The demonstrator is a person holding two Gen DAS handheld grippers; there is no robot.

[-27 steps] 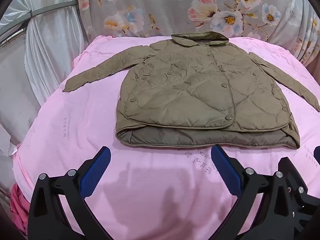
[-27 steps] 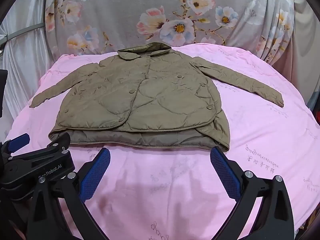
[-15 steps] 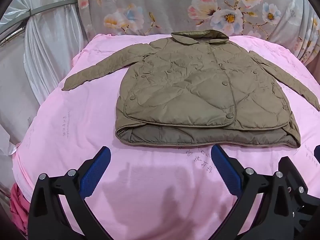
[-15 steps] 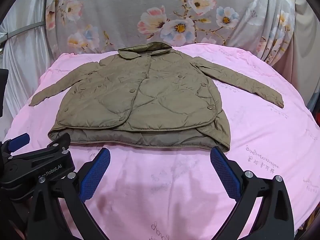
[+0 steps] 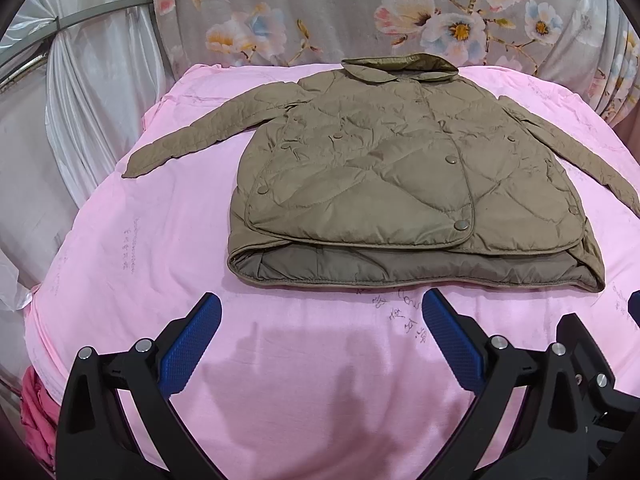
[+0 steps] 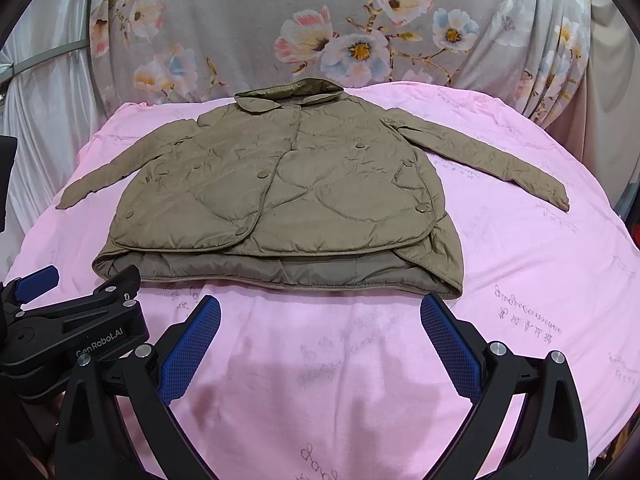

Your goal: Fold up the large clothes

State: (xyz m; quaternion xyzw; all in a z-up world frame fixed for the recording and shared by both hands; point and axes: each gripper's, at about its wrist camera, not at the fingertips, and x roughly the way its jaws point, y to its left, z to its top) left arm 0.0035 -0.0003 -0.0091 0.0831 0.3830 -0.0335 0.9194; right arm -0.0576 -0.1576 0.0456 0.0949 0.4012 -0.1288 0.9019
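An olive quilted jacket [image 5: 400, 184] lies flat, front up, on a pink sheet [image 5: 160, 248], collar away from me, both sleeves spread out to the sides. It also shows in the right wrist view [image 6: 280, 200]. My left gripper [image 5: 320, 320] is open and empty, hovering just short of the jacket's near hem. My right gripper [image 6: 320, 320] is open and empty too, near the hem's right half. The left gripper's body [image 6: 72, 328] shows at the lower left of the right wrist view.
The pink sheet [image 6: 540, 280] covers a rounded table. A grey floral cloth [image 5: 360, 12] hangs behind it. White drapes [image 5: 80, 100] hang at the left. A pink-red cloth [image 5: 34, 408] sits below the table's left edge.
Both views have shifted only slightly; the jacket sits a little lower in the frames now. Both grippers stay open and empty.
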